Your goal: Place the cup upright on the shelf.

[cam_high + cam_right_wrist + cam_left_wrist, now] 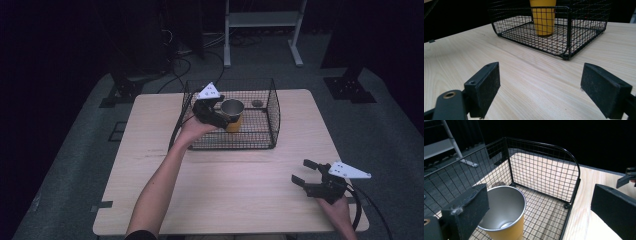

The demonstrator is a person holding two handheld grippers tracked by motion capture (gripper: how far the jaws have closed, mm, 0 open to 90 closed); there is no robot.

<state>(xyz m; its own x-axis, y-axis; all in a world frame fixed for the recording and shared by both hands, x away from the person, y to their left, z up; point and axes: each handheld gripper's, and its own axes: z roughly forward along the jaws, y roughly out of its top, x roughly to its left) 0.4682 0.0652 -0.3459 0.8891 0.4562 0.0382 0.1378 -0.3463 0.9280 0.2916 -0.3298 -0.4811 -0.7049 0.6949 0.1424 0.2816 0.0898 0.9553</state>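
In the left gripper view the two black jaws stand wide apart, released, and the yellow cup [504,217] with its bare metal inside sits low between them, much closer to the left jaw, whose pad overlaps the cup's rim at its near edge; whether that pad touches the rim cannot be told, while the right jaw is well apart from the cup, out over bare wood. The cup stands upright on the mesh floor of the black wire basket [544,170], open mouth up. From the high view the left gripper [220,114] hangs at the basket's left side, its jaws reaching over the wall to the cup [233,116], which stands in the left half of the basket [272,115]; a small dark round thing [257,103] lies on the basket floor behind and to the right of the cup. The right gripper [305,172] is held well apart from all this, above the near right part of the tabletop [240,185], its jaws spread and holding nothing. In the right gripper view those jaws frame only bare wood, and beyond them, farther across the tabletop [524,82], the basket [564,50] shows with the cup's yellow side [544,20] seen through the near mesh wall.
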